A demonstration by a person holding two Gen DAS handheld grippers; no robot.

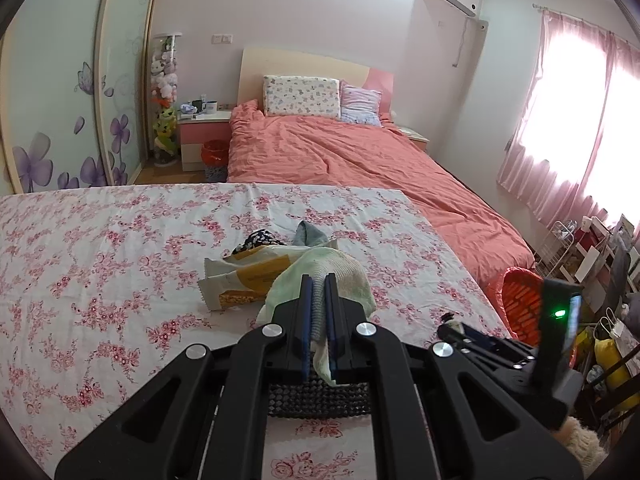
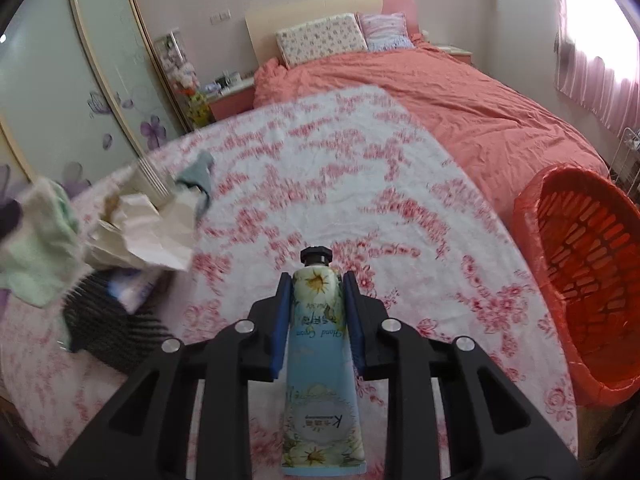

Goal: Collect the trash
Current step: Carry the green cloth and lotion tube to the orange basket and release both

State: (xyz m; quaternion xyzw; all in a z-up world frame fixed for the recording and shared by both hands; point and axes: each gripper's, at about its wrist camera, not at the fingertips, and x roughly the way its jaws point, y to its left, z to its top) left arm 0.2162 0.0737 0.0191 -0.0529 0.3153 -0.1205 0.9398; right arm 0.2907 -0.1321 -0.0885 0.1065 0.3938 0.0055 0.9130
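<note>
My left gripper (image 1: 319, 280) is shut on a pale green and white sock (image 1: 324, 270), held just above the floral tablecloth (image 1: 100, 240). Beyond it lie a yellow and white snack wrapper (image 1: 248, 276), a grey-blue sock (image 1: 310, 234) and a dark patterned item (image 1: 258, 238). My right gripper (image 2: 313, 280) is shut on a blue floral hand cream tube (image 2: 318, 352) with a black cap, above the table. The red trash basket (image 2: 580, 280) stands to the right of the table; it also shows in the left wrist view (image 1: 518, 300). The green sock (image 2: 36, 248) and crumpled wrapper (image 2: 152, 228) appear blurred at left.
A black mesh item (image 2: 104, 332) lies on the table under the left gripper. A bed with a coral duvet (image 1: 340, 152) stands beyond the table. A wire rack and bags (image 1: 592, 264) crowd the floor at right. A second red-lined bin (image 1: 214, 156) stands by the nightstand.
</note>
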